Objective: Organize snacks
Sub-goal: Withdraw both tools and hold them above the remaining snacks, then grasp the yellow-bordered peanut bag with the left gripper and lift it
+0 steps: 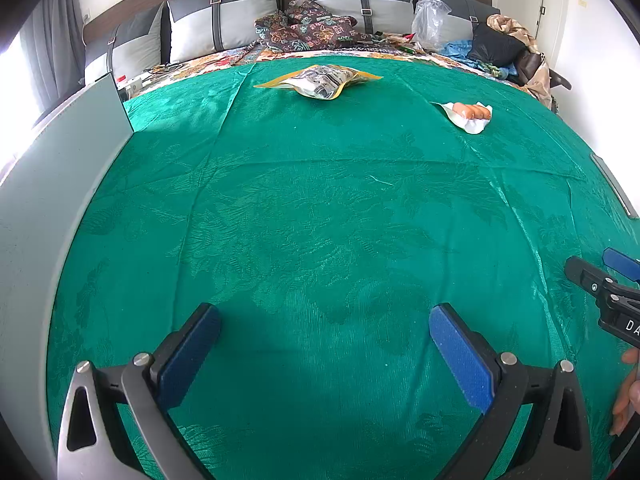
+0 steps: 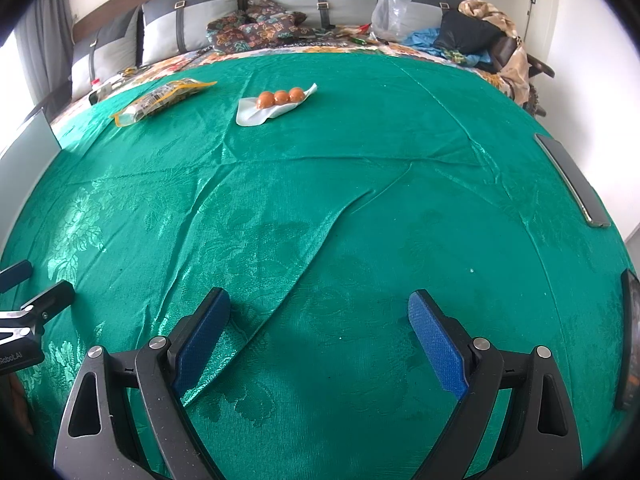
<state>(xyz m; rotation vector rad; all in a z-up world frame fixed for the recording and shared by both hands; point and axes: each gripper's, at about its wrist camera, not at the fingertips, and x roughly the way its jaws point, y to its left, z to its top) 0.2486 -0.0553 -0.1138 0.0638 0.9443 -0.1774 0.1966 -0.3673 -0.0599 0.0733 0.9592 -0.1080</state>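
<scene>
Fingers [image 1: 460, 354] of both grippers spread wide, empty — snack packets [image 1: 320, 80] well ahead on green cloth [image 1: 320, 220].

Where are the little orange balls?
The orange balls sit in a white packet far up the green cloth, just right of the yellow snack bag, far from both open grippers.
</scene>
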